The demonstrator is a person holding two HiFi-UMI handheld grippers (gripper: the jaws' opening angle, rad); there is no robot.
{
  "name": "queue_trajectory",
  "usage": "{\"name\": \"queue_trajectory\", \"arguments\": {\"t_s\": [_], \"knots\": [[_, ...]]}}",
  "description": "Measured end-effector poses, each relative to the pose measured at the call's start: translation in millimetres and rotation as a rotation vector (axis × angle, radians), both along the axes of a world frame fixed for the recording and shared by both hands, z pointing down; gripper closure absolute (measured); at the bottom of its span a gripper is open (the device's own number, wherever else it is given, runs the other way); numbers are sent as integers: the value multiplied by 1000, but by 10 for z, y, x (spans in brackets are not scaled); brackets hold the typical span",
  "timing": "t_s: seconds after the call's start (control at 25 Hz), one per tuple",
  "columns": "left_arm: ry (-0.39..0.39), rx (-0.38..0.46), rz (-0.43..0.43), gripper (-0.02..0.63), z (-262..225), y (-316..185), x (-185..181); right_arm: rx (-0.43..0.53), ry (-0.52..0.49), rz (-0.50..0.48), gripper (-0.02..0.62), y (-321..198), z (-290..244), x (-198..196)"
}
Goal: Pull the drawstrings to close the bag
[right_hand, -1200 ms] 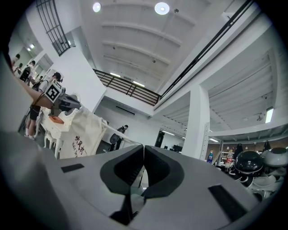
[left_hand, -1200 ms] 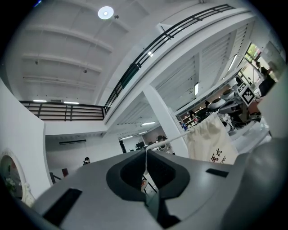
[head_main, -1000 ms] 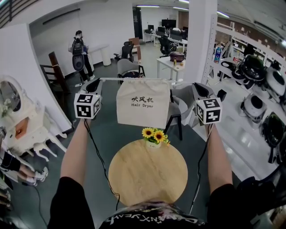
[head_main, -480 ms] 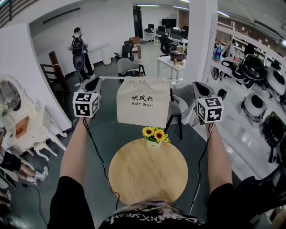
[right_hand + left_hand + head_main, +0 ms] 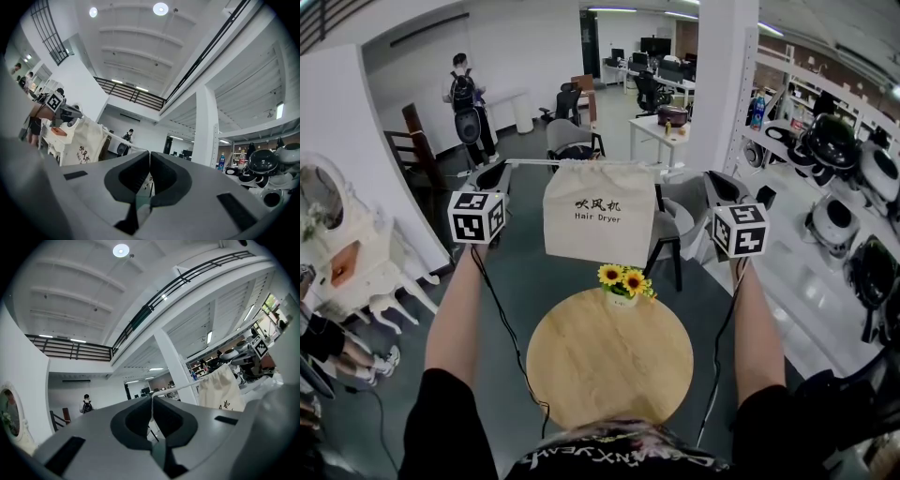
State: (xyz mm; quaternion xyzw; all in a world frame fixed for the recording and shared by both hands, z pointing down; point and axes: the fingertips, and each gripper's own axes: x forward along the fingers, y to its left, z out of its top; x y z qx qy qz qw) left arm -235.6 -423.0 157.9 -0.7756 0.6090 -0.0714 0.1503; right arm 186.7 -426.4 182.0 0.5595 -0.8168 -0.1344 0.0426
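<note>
While each pair of jaws sat pinched shut on the drawstrings (image 5: 530,163), the left gripper (image 5: 151,401) and right gripper (image 5: 149,157) held the cream bag (image 5: 600,214) stretched between them, above the round table (image 5: 609,370)'s far edge.

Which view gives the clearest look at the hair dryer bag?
The head view: the bag faces the camera whole, print legible, hanging from taut drawstrings. The left gripper view catches it at the right, its lower part hidden; the right gripper view shows it small and oblique at the left.
</note>
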Motion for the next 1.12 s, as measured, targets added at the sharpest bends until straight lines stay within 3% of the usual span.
{"name": "queue_trajectory", "arguments": {"t_s": [1.12], "knots": [[40,-13,6,586,-66,27,-66,-10,-47,-4,589,-9,-13,43]]}}
